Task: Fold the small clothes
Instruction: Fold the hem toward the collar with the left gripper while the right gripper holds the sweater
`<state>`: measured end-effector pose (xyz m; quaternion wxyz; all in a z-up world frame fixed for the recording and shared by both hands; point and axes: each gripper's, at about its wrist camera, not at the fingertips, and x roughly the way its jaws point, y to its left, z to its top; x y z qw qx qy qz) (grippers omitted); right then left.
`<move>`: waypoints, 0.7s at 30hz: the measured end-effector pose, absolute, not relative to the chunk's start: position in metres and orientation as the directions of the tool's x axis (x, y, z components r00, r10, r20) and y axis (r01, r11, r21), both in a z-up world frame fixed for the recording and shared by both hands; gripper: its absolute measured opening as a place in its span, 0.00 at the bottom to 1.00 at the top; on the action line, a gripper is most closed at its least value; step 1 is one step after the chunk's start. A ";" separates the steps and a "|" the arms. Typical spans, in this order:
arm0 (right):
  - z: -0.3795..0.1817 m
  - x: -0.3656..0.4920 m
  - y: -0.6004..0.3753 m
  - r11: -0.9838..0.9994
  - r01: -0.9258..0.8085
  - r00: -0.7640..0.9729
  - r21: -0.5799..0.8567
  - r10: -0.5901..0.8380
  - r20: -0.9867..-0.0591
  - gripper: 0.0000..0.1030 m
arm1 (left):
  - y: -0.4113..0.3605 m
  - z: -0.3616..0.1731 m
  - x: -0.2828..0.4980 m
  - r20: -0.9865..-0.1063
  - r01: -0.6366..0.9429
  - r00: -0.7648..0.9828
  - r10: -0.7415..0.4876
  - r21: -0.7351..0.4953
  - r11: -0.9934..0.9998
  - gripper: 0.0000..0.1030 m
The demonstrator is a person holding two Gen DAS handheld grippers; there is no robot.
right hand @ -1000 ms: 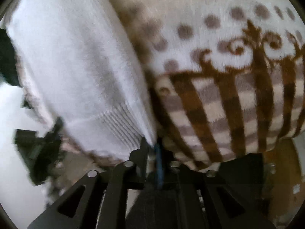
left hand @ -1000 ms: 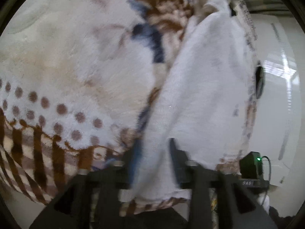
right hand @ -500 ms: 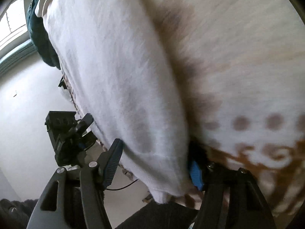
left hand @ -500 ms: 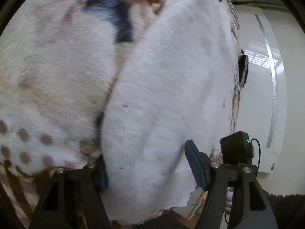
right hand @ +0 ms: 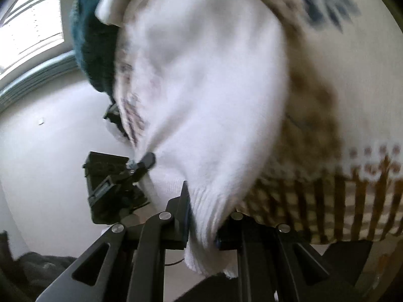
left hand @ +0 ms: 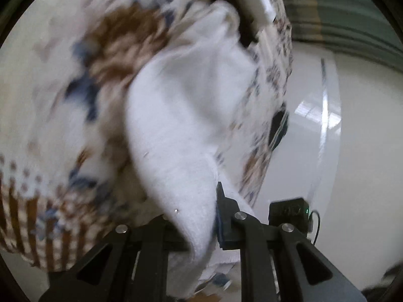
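Note:
A white knit garment (left hand: 181, 115) lies over a patterned blanket (left hand: 75, 80) and fills the middle of both views. My left gripper (left hand: 194, 216) is shut on one bunched edge of it. My right gripper (right hand: 201, 214) is shut on the ribbed hem at the other edge of the garment (right hand: 209, 95). The cloth hangs taut between the two grips and hides most of the left gripper's left finger. The left gripper also shows at the left of the right wrist view (right hand: 141, 166), with cloth in it.
The blanket (right hand: 352, 105) has brown stripes, dots and blue marks and covers the surface. A dark teal garment (right hand: 93, 40) lies at its far edge. A white glossy floor (left hand: 365, 151) and a window (right hand: 32, 25) lie beyond.
Both grippers were open around the white cloth half a second ago and have since closed on it. Both have pulled back, so more of the blanket and room shows.

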<state>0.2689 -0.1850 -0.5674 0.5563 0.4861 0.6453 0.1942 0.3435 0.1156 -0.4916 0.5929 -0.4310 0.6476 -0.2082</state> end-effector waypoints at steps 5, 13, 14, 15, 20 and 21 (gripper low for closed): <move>-0.534 0.367 -0.217 0.444 0.352 0.219 0.824 0.817 -0.533 0.14 | 0.095 -0.481 0.437 -0.549 -0.260 0.170 -0.819 -0.826 0.500 0.12; -0.576 0.532 -0.285 0.426 0.397 0.293 0.813 0.781 -0.552 0.22 | 0.086 -0.522 0.567 -0.559 -0.259 0.241 -0.793 -0.825 0.503 0.43; -0.587 0.547 -0.291 0.410 0.426 0.301 0.806 0.776 -0.554 0.28 | 0.088 -0.526 0.576 -0.538 -0.266 0.257 -0.802 -0.838 0.477 0.44; -0.595 0.560 -0.295 0.392 0.445 0.311 0.805 0.776 -0.549 0.32 | 0.089 -0.529 0.582 -0.526 -0.275 0.275 -0.805 -0.845 0.458 0.48; -0.599 0.599 -0.321 0.309 0.431 0.391 0.848 0.783 -0.484 0.53 | 0.108 -0.533 0.602 -0.506 -0.309 0.361 -0.783 -0.857 0.412 0.54; -0.594 0.600 -0.322 0.336 0.422 0.384 0.842 0.775 -0.502 0.53 | 0.111 -0.531 0.600 -0.528 -0.304 0.368 -0.765 -0.846 0.438 0.54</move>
